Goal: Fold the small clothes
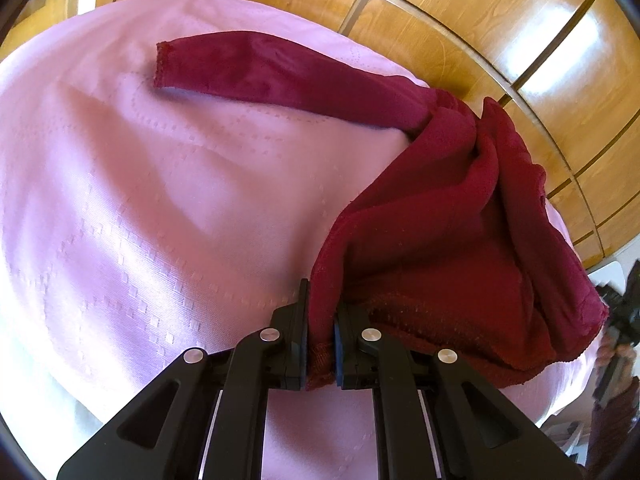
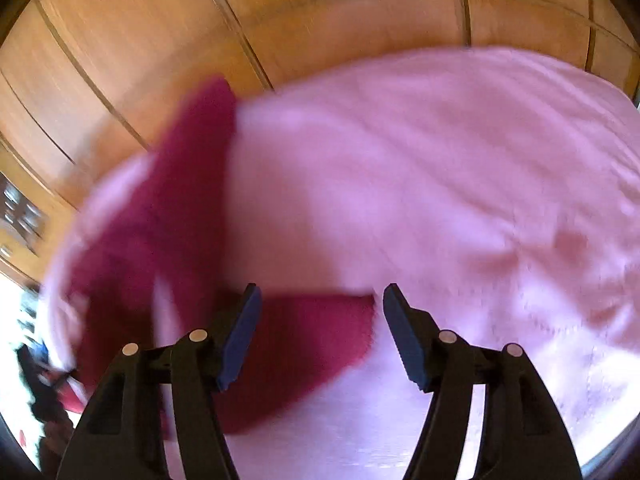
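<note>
Between the left gripper's (image 1: pixel 321 344) clenched jaws sits the hem of one maroon garment (image 1: pixel 440 216), bunched rightward; bare pink cloth (image 1: pixel 140 200) spreads leftward; the right gripper (image 2: pixel 320 336) gapes, empty

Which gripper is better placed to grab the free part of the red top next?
Probably right: the right gripper is open above the red top, while the left gripper already clamps its hem.

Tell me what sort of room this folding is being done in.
Probably a bedroom. The red garment lies on a pink quilted spread that looks like a bed cover, and behind it runs a wall of wooden panelled doors, likely a wardrobe. The left gripper grips the garment's hem.
</note>
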